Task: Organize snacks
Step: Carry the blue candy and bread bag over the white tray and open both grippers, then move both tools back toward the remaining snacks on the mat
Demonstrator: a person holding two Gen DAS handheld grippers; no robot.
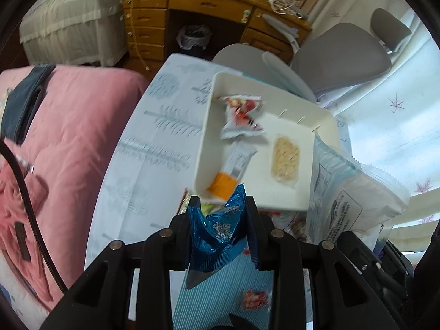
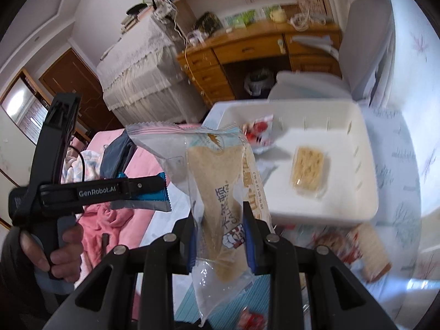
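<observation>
My left gripper (image 1: 220,214) is shut on a blue foil snack packet (image 1: 220,233), held just in front of a white tray (image 1: 327,121). In the tray lie a red-and-white packet (image 1: 242,117), an orange-ended bar (image 1: 231,173) and a clear-wrapped cracker (image 1: 285,159). My right gripper (image 2: 220,233) is shut on a clear bag of bread (image 2: 220,181), held upright before the tray (image 2: 365,181). The left gripper (image 2: 162,187) with its blue packet (image 2: 154,195) shows at the left of the right wrist view. The bread bag (image 1: 352,192) shows at the right of the left wrist view.
The tray sits on a table with a pale blue tree-print cloth (image 1: 154,143). More snack packets (image 2: 365,250) lie on the table in front of the tray. A pink bed (image 1: 68,126) lies left; a grey chair (image 1: 341,55) and wooden desk (image 1: 192,2) stand behind.
</observation>
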